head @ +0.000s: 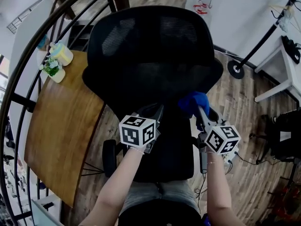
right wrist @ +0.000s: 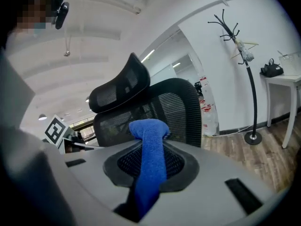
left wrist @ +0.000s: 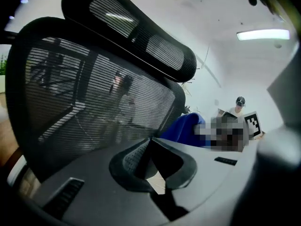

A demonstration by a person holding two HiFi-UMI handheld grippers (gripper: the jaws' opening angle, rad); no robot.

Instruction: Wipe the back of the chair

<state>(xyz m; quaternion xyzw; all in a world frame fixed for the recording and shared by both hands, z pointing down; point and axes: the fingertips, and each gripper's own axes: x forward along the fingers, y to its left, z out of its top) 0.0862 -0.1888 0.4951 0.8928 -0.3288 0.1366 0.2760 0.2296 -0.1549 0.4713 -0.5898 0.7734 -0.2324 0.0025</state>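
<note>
Where the chair [head: 150,46] stands, right tool [head: 200,111] clamps cloth [right wrist: 151,161].

The person is wearing grey trousers [head: 157,190] and a dark top [head: 155,216], both showing at the bottom middle of the head view. The left gripper [head: 154,111] and the right gripper [head: 201,113] are each carrying a white cube [head: 137,131] printed with black square markers. Up close, the fingers [left wrist: 70,178] are showing as broad pale grey plastic with black ribbed pads [left wrist: 134,161] and dark rectangular slots [left wrist: 66,197].
</note>
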